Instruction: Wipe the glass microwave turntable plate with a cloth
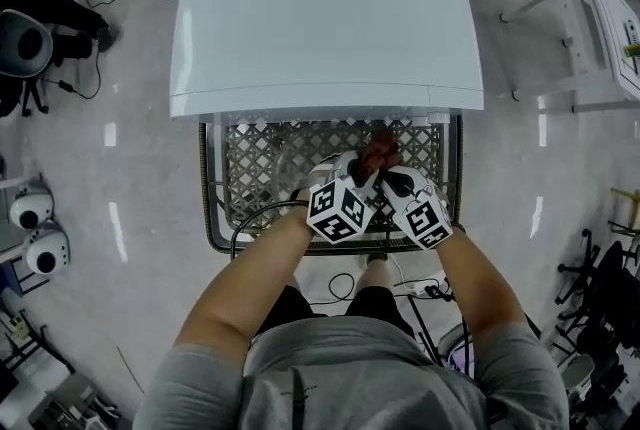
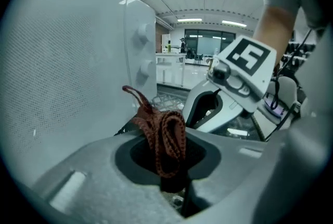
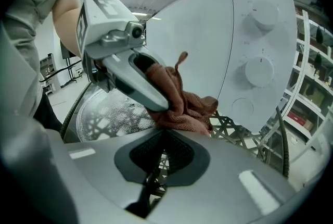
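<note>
We hold both grippers close together just in front of the white microwave [image 1: 325, 18], over the wire rack [image 1: 255, 180] that reaches out from under its front edge. The left gripper [image 2: 169, 165] has its jaws pressed together on the red-brown cloth [image 2: 164, 134]. The cloth is pinched near the jaw tips, and its folds and one loose corner stand up above them, close to the microwave's front wall.

The right gripper [image 3: 161, 152] sits just beside the left one, on the side of the microwave that carries the two round knobs [image 3: 258, 72]. Its jaws are brought together with nothing between them. The bunched cloth hangs just beyond their tips, and we cannot tell whether it touches them.

The glass plate [image 3: 106, 113] lies flat on the rack in front of the microwave, on the side away from the knobs, with the rack's diamond mesh showing through it. It is below and beside the left gripper, and the cloth appears to be held clear of the glass, nearer the microwave's front than the plate's middle.

Both our forearms [image 1: 262, 283] reach toward the microwave.
</note>
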